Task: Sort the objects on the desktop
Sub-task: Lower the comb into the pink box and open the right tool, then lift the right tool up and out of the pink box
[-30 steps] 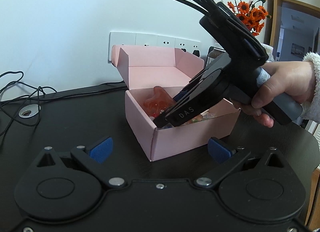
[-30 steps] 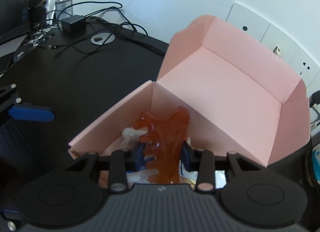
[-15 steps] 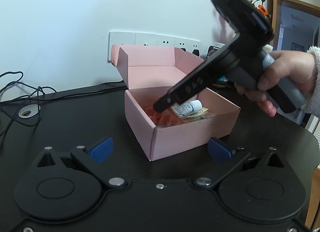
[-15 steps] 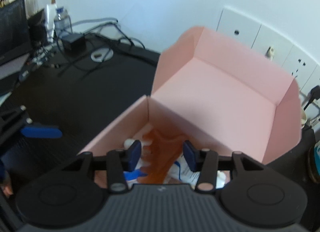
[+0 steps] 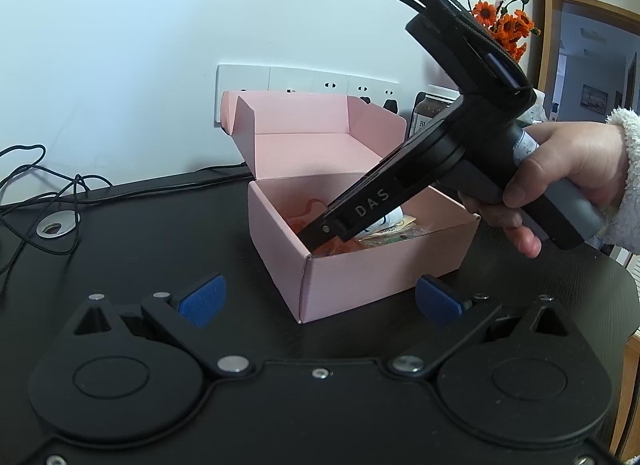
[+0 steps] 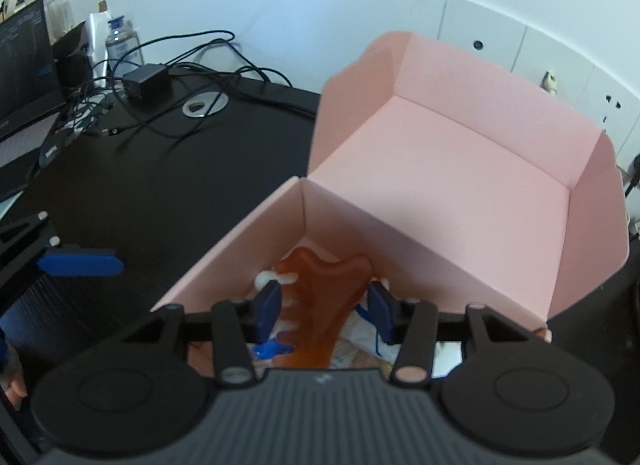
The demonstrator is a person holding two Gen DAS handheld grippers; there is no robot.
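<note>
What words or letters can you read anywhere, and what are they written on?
"DAS": pale letters on the side of the black right gripper, over the open pink cardboard box.
"B": start of the label on the dark brown jar behind the box; the rest is hidden.
Printed white tube and packets in the box: too small to read.
Dark laptop screen: text too blurred.

We see the open box on the desk, just ahead of our left gripper, with its raised lid standing behind it against the wall sockets. Our right gripper reaches down into the box from the right, its fingers on either side of the comb, which lies on the other items inside. Cables trail across the desk to the left of the box, and flowers stand behind it to the right.
</note>
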